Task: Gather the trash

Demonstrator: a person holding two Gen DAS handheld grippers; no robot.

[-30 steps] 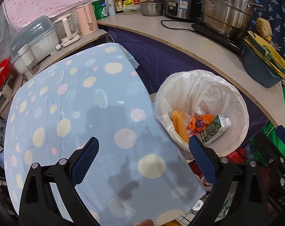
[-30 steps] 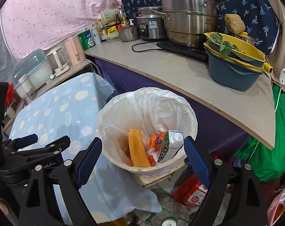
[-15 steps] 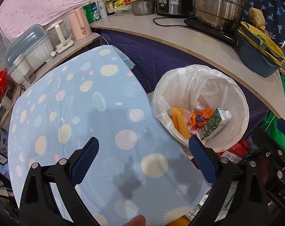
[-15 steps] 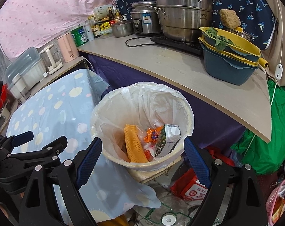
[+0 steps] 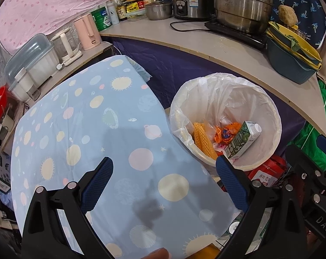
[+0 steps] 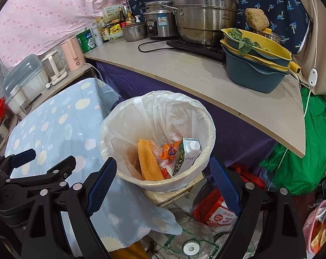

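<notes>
A: Right, we log both grippers with jaws spread wide and nothing between them: left gripper [image 5: 164,180] over the blue patterned table [image 5: 81,129], right gripper [image 6: 163,176] above the bin [image 6: 206,116].

B: Trash sits in the lined bin already: milk carton [image 6: 187,153], orange mesh sleeve [image 6: 149,160], orange wrappers [image 6: 170,151]. We see none on the table.

A: Bin lies ahead and right of our left gripper, directly below the right one, so the right hand is nearer. Carton's long axis leans against the far wall, cap up.

Right tongs [image 6: 163,179] agape over lined bin [image 6: 119,172], carton [image 6: 187,153], orange netting [image 6: 149,164] inside
</notes>
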